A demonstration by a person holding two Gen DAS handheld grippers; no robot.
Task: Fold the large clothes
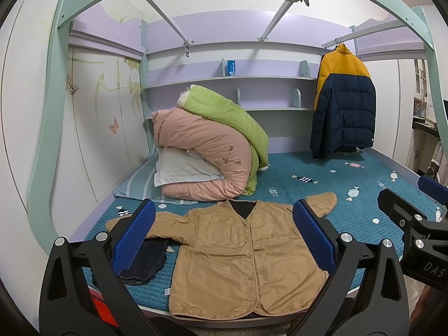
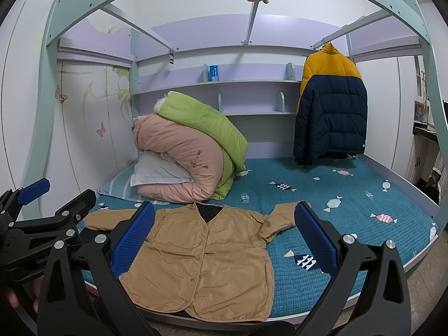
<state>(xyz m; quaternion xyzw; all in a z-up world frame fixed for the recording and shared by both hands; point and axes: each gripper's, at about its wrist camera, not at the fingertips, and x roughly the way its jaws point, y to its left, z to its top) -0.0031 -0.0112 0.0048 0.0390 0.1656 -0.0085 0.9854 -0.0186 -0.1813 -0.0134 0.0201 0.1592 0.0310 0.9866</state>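
Teal quilted bedcover with a candy and fish print [image 1: 322, 168] fills the lower bunk, and at its near edge, toward 6 o'clock, the tan buttoned jacket with a dark quilted lining [image 1: 238, 254] lies flat, front up, sleeves spread to 9 and 2 o'clock, hem at the mattress edge. The left gripper [image 1: 224, 240] hovers just short of it, blue ribbed fingers [image 1: 134, 240] spread wide, holding and touching nothing; the right gripper [image 2: 224, 240] hangs likewise, wide open and empty above the near hem. A folded dark denim piece [image 1: 145, 260] sits just beside the jacket at 8 o'clock. The risk, as I judge it: the slick fabric could slide off the bed edge when a sleeve is pulled, or a finger could catch the denim along with the left sleeve. Farther off, at 11 o'clock, pink and green rolled quilts [image 1: 212, 140] rest on a white pillow; at 1 o'clock a yellow and navy puffer coat [image 1: 344, 100] hangs from the frame.
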